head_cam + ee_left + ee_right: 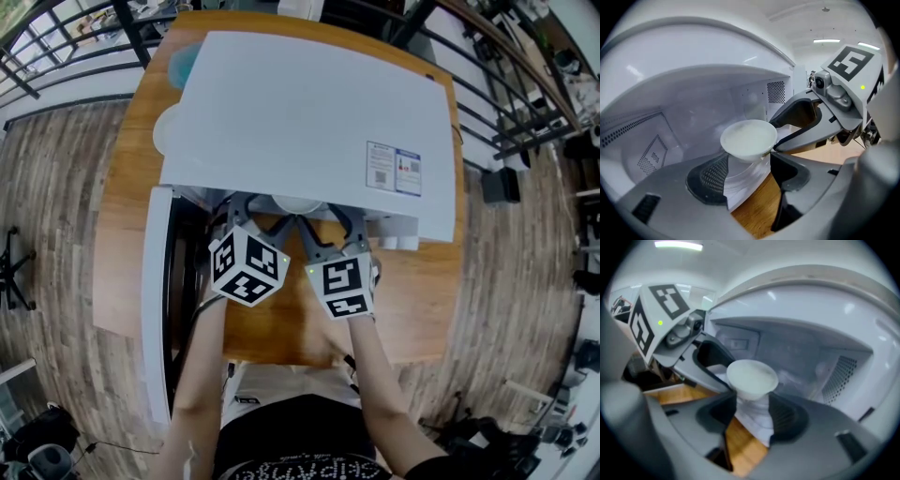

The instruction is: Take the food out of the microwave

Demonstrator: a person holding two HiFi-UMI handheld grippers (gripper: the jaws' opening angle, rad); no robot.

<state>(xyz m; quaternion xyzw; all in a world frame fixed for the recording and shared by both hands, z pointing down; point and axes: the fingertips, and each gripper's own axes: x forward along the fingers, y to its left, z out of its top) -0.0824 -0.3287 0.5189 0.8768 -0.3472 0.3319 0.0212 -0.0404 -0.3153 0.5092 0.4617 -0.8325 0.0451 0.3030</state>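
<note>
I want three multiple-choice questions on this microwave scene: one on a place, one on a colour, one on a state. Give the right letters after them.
1. Where is the white bowl?
A. on the floor
B. at the microwave's mouth, between the jaws of the left gripper and the right gripper
C. on top of the microwave

2. What colour is the microwave?
A. black
B. red
C. white

3. How is the microwave door?
A. open
B. shut
C. taken off

Answers:
1 B: both gripper views show it between their jaws.
2 C: the head view shows a white casing.
3 A: the door stands swung out at the left.
</note>
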